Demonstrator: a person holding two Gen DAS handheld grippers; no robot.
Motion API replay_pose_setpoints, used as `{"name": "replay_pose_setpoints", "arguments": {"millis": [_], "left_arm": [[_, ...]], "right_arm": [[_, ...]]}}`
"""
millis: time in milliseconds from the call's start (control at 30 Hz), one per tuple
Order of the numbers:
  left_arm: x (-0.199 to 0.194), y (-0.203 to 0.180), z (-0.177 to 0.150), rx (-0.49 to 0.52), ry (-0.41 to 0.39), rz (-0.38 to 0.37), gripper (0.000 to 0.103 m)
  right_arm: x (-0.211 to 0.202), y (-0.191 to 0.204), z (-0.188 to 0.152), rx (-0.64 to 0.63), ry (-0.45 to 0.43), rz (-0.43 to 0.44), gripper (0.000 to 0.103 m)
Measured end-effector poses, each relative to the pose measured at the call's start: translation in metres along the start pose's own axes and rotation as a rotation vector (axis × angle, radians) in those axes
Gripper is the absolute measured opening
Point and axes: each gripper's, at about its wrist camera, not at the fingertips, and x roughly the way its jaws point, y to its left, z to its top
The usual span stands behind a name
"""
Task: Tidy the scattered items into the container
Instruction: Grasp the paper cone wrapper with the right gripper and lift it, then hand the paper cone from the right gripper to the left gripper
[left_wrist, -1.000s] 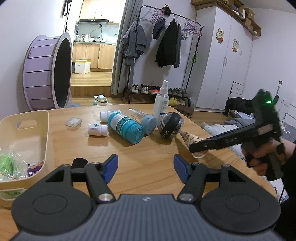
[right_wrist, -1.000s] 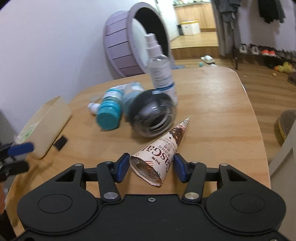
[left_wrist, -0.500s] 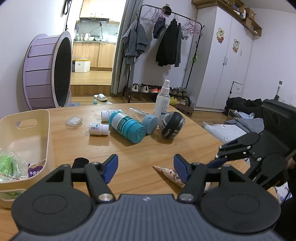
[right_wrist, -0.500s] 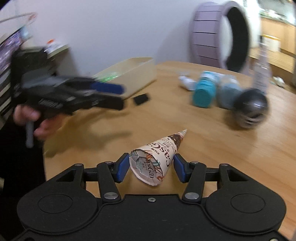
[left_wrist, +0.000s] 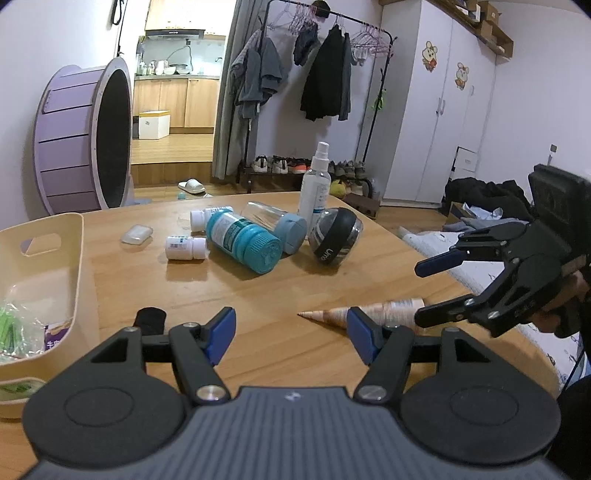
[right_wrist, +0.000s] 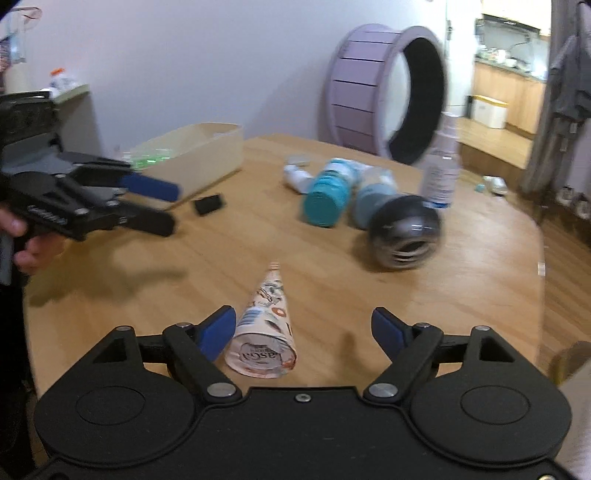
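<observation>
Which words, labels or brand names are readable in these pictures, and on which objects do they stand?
"Umo", as far as it reads: on the black round jar.
"asCa", upside down and cut off: on the paper cone's wide end.
Too small or blurred: labels on the teal bottle, spray bottle, small white bottle.

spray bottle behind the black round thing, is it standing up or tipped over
Upright. The spray bottle stands on its base on the table with the nozzle at the top, while the teal-capped bottle beside it lies on its side.

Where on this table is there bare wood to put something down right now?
Bare wood lies between the paper cone, the cream bin and the teal-capped bottle. More lies right of the cone, before the black round jar. The far bottle cluster around the spray bottle is crowded.
</observation>
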Motion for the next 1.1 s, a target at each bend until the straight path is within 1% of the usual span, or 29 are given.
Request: {"name": "replay_pose_setpoints", "arguments": {"millis": [33, 67, 133, 167, 233, 333, 433, 567, 600, 667, 700, 733, 767, 800, 867, 900, 933, 967, 1033, 1100], "left_arm": [[0.001, -0.001, 0.000, 0.006, 0.001, -0.004, 0.065], [0.002, -0.002, 0.000, 0.010, 0.001, -0.007, 0.065], [0.004, -0.004, 0.001, 0.015, 0.003, -0.013, 0.065], [0.005, -0.005, 0.001, 0.017, 0.004, -0.016, 0.065], [0.008, -0.008, 0.002, 0.022, 0.007, -0.020, 0.065], [0.012, -0.012, 0.001, 0.028, 0.014, -0.024, 0.065], [0.013, -0.013, 0.000, 0.029, 0.018, -0.022, 0.065], [0.013, -0.013, -0.001, 0.028, 0.019, -0.019, 0.065], [0.013, -0.013, -0.001, 0.027, 0.019, -0.019, 0.065], [0.012, -0.012, -0.001, 0.025, 0.018, -0.016, 0.065], [0.011, -0.011, -0.001, 0.024, 0.017, -0.014, 0.065], [0.011, -0.011, -0.001, 0.023, 0.016, -0.013, 0.065], [0.010, -0.010, -0.001, 0.022, 0.016, -0.013, 0.065], [0.010, -0.010, -0.001, 0.023, 0.015, -0.013, 0.065], [0.010, -0.010, -0.001, 0.031, 0.014, -0.013, 0.065], [0.010, -0.010, -0.001, 0.037, 0.015, -0.013, 0.065], [0.010, -0.010, -0.001, 0.042, 0.017, -0.015, 0.065], [0.011, -0.010, -0.002, 0.049, 0.019, -0.018, 0.065], [0.012, -0.009, -0.003, 0.064, 0.024, -0.018, 0.065], [0.014, -0.009, -0.003, 0.079, 0.030, -0.017, 0.065]], "right_arm": [[-0.001, -0.002, -0.001, 0.012, -0.001, 0.014, 0.080], [-0.004, -0.001, -0.001, 0.017, -0.011, 0.047, 0.080], [-0.008, 0.005, -0.003, -0.013, -0.022, 0.093, 0.080], [-0.008, 0.008, -0.004, -0.034, -0.019, 0.095, 0.081], [-0.003, 0.014, -0.006, -0.066, -0.002, 0.062, 0.081], [0.007, 0.008, -0.011, -0.050, 0.019, 0.006, 0.081], [0.014, -0.002, -0.015, -0.023, -0.026, -0.029, 0.081], [0.020, -0.011, -0.015, 0.003, -0.076, -0.010, 0.080], [0.023, -0.012, -0.015, 0.004, -0.077, -0.003, 0.077], [0.030, -0.014, -0.013, 0.007, -0.077, 0.002, 0.070], [0.033, -0.016, -0.013, 0.012, -0.074, 0.002, 0.064], [0.035, -0.017, -0.012, 0.021, -0.069, 0.001, 0.061], [0.037, -0.019, -0.012, 0.028, -0.067, 0.003, 0.052], [0.039, -0.020, -0.012, 0.033, -0.063, 0.014, 0.041], [0.039, -0.021, -0.013, 0.036, -0.071, 0.043, 0.034], [0.039, -0.019, -0.013, 0.026, -0.076, 0.052, 0.028], [0.038, -0.017, -0.012, 0.012, -0.081, 0.064, 0.020], [0.038, -0.016, -0.012, 0.001, -0.082, 0.077, 0.018], [0.037, -0.012, -0.011, -0.034, -0.083, 0.108, 0.017], [0.039, -0.008, -0.010, -0.055, -0.078, 0.076, 0.018]]}}
